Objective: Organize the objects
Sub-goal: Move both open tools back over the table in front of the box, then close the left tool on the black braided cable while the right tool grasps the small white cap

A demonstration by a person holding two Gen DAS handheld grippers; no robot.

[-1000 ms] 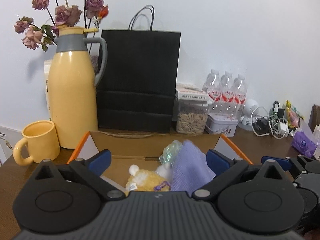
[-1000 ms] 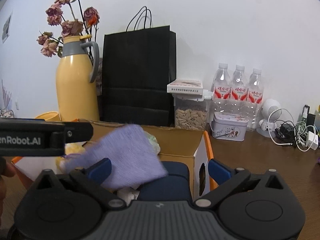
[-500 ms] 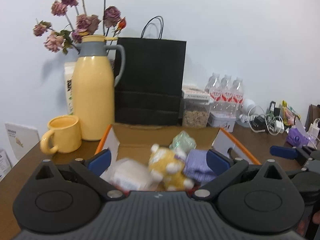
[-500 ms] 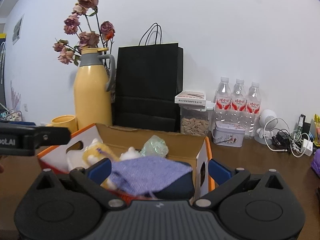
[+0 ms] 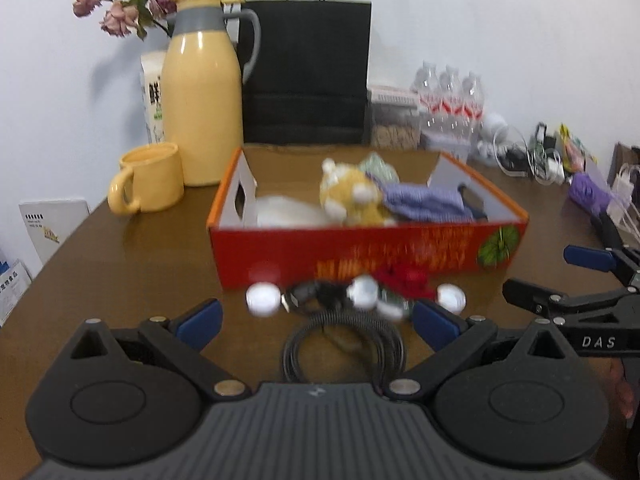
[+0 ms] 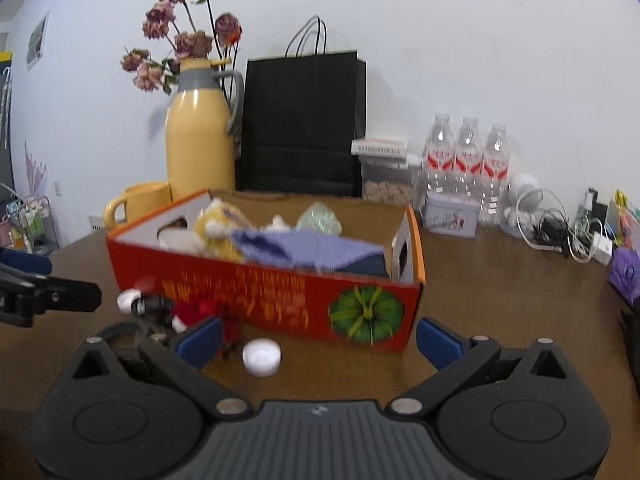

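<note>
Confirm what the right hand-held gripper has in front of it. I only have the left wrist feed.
Observer: A white round cap lies on the brown wooden table, between the fingers of the right hand-held gripper and nearer its left finger.
Operator: Holding anything?
Observer: No. Its jaws are spread wide with nothing clamped.
Operator: What's in front of the bottles? It's a blur here.
Observer: A pale lidded tin with a printed side stands in front of the three clear water bottles.
Operator: Anything off the table's left edge?
Observer: A wire rack of small items stands by the wall.
</note>
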